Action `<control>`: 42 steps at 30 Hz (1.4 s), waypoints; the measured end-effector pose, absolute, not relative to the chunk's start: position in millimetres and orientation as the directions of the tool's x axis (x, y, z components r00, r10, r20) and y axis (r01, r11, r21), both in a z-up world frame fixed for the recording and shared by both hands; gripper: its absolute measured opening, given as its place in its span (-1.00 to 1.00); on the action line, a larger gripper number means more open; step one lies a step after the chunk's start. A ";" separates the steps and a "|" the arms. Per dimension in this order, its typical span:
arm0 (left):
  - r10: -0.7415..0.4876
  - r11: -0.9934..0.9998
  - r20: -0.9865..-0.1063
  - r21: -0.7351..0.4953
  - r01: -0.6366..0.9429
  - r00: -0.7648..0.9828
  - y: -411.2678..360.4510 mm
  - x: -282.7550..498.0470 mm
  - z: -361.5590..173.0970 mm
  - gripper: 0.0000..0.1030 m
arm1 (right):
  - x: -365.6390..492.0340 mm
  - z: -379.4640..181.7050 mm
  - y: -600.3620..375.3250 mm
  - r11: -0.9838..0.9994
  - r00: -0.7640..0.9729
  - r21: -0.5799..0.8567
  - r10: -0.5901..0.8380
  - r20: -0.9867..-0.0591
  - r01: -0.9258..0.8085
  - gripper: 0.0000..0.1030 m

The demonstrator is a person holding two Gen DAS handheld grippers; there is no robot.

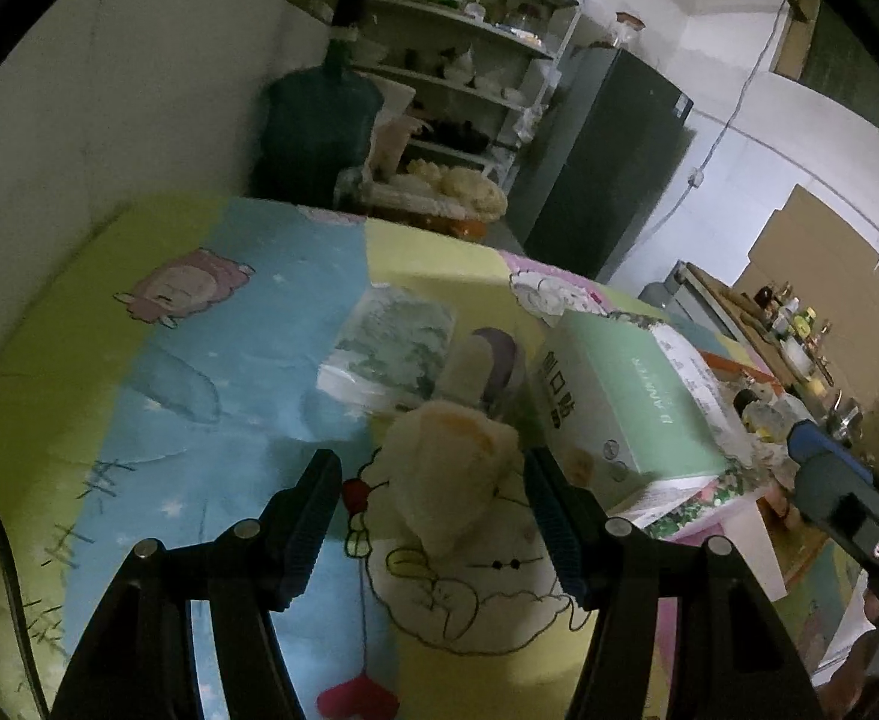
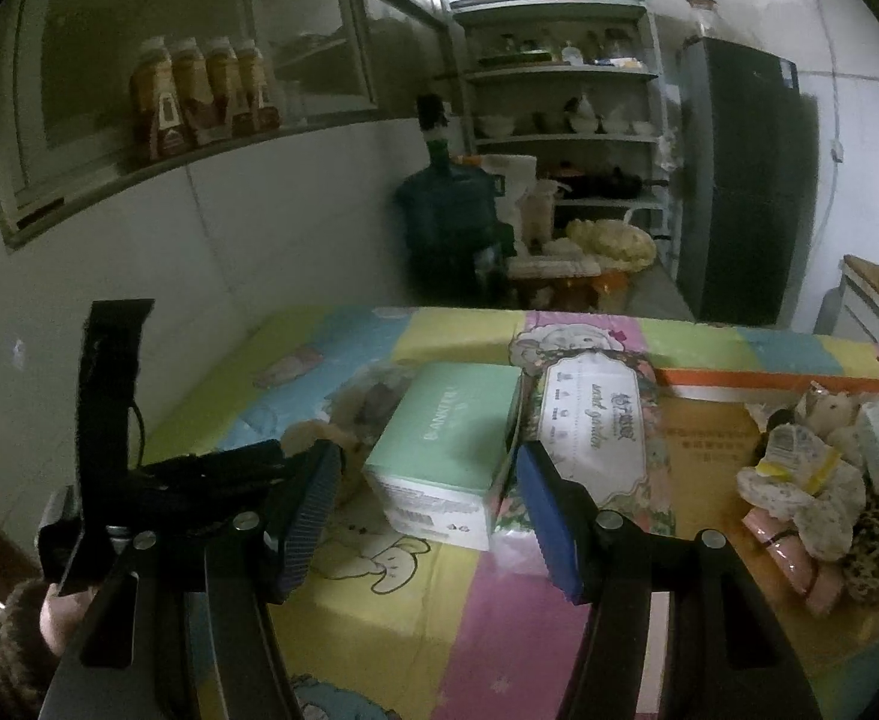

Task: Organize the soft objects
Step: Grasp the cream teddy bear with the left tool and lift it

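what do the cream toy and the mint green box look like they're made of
Cream toy: looks like plush fabric, matte and fuzzy, with a rounded, slumped outline.
Mint green box: probably printed cardboard with a smooth, slight sheen; flat faces, crisp edges and printed lettering suggest it.

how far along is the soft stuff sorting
Looks done: several soft toys already lie in the orange-edged box. In hand: nothing yet; the left hand-held gripper is open around a cream plush toy on the table, and the right hand-held gripper is open and empty. Left: that toy and the tissue packs still outside the box.
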State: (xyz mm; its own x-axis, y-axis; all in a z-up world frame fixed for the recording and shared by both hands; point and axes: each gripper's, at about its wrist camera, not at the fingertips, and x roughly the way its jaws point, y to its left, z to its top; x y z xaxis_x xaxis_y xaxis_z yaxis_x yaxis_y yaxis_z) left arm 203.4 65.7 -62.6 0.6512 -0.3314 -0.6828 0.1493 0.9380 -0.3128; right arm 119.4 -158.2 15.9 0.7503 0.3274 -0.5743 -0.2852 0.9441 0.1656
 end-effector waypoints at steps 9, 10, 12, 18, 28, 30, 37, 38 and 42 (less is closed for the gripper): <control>-0.418 0.900 -0.684 -0.402 0.170 0.598 64.5 212.3 -78.0 -0.19 | 128.2 9.9 -158.7 0.940 0.736 0.175 0.338 -0.587 -0.292 0.23; -0.426 0.895 -0.670 -0.408 0.178 0.607 65.6 210.5 -76.6 -0.21 | 128.6 9.6 -158.6 0.940 0.735 0.175 0.338 -0.588 -0.293 0.23; -0.435 0.888 -0.645 -0.421 0.184 0.628 68.5 206.7 -72.4 -0.22 | 129.1 9.9 -157.9 0.940 0.735 0.174 0.339 -0.588 -0.295 0.23; -0.368 0.908 -0.552 -0.385 0.163 0.748 91.0 182.7 -40.1 -0.24 | 131.6 15.1 -153.9 0.932 0.732 0.189 0.361 -0.578 -0.310 0.23; -0.161 0.964 -0.485 -0.266 0.030 0.860 147.5 162.3 -9.3 -0.29 | 160.7 18.8 -86.5 0.895 0.683 0.219 0.440 -0.583 -0.390 0.23; -0.164 0.961 -0.520 -0.275 0.018 0.838 155.5 167.4 -19.0 -0.30 | 170.7 13.5 -71.1 0.899 0.672 0.212 0.430 -0.603 -0.384 0.23; -0.182 0.953 -0.601 -0.302 -0.011 0.779 172.4 178.8 -47.9 -0.30 | 203.4 -12.9 -30.3 0.932 0.659 0.144 0.340 -0.671 -0.334 0.23; -0.187 0.952 -0.606 -0.305 -0.009 0.773 172.8 181.5 -48.3 -0.30 | 206.8 -16.9 -27.0 0.937 0.658 0.133 0.324 -0.680 -0.324 0.23; -0.194 0.951 -0.621 -0.309 -0.010 0.759 175.9 191.0 -52.2 -0.08 | 213.6 -28.7 -16.7 0.959 0.683 0.046 0.231 -0.693 -0.278 0.30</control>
